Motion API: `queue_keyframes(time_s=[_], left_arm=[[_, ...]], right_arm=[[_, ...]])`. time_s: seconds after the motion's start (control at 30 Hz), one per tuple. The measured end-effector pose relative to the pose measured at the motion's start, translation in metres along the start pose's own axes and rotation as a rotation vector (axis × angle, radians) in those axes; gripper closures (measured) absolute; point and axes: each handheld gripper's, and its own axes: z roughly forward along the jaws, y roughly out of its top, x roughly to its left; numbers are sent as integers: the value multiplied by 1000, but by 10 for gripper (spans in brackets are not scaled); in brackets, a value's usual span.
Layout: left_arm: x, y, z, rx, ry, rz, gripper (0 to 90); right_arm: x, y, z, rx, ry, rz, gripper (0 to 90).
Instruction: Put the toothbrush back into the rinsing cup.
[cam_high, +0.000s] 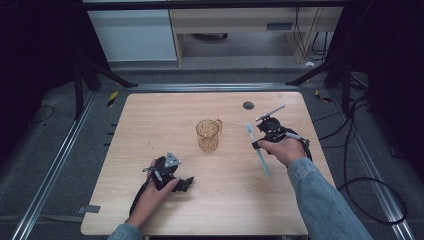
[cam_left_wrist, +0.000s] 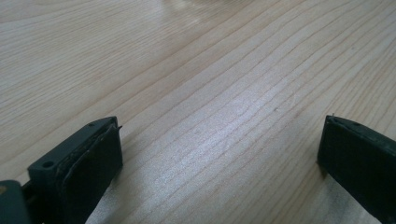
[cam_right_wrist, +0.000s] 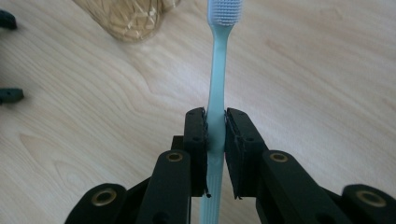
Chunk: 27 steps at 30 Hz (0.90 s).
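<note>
Right gripper (cam_right_wrist: 215, 135): clamped on toothbrush (cam_right_wrist: 217, 84), at 3 o'clock of cup (cam_high: 208, 135).
Left gripper (cam_left_wrist: 219, 149): jaws apart, at 7 o'clock.

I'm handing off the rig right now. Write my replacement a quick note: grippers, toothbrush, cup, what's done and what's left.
Right gripper: shut on the light blue toothbrush, clamped at mid-handle, bristle end pointing away from the hand.
Left gripper: open, holding nothing, resting low on the table at its near left.
Amber cup: upright at mid-table, to the left of the toothbrush, apparently with nothing in it.
Done: toothbrush picked up.
Left, most likely: carry it over and set it in the cup.
</note>
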Motion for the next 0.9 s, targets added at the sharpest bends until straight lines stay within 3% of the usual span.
queue_keyframes(time_s=[0.47,0.67,0.9], left_arm=[[0,0,0,0,1,0,0],[0,0,0,0,-1,-1,0],[0,0,0,0,-1,1,0]], right_arm=[[1,14,1,-168,51,13,792],[2,20,2,-217,65,22,792],[7,26,7,-237,55,8,792]])
